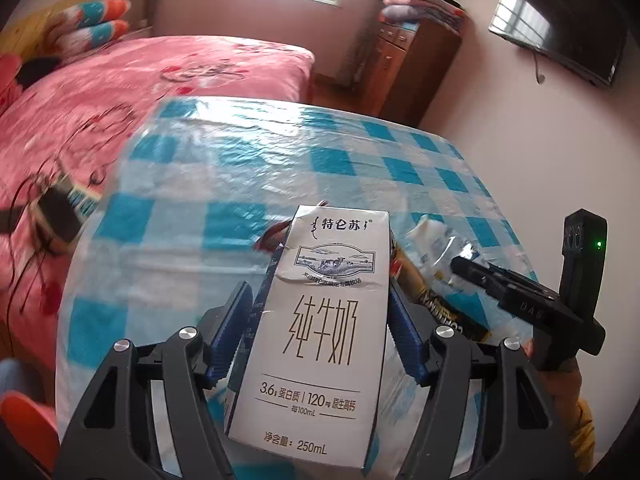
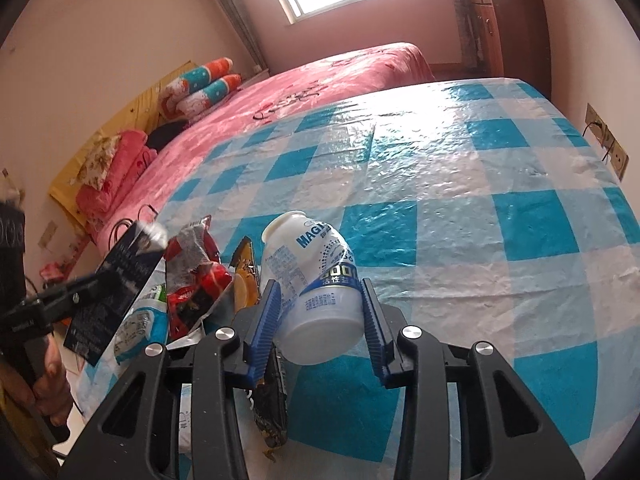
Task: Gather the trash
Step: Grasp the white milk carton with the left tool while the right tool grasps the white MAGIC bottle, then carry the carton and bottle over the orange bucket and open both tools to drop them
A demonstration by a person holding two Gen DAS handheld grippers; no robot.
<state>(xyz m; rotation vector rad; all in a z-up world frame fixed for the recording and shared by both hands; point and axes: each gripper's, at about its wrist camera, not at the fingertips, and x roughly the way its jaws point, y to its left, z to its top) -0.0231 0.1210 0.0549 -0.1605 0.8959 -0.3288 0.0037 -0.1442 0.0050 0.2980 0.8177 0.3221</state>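
A white milk carton (image 1: 320,320) with dark lettering stands upright between the blue pads of my left gripper (image 1: 320,292), which is shut on it. In the right wrist view that carton (image 2: 116,276) hangs at the left, off the table's edge. My right gripper (image 2: 320,284) is shut on a white plastic drink bottle (image 2: 308,256) with blue print, tilted over the checked tablecloth (image 2: 480,200). Between the two lie a crumpled red snack wrapper (image 2: 192,272), a yellow-and-black wrapper (image 2: 244,276) and a blue-and-white packet (image 2: 140,328).
The table with the blue-and-white cloth (image 1: 280,160) stands beside a bed with a pink cover (image 1: 120,92). A wooden cabinet (image 1: 408,60) and a wall-mounted screen (image 1: 560,20) are beyond it. Wall sockets (image 2: 604,140) sit at the table's right edge.
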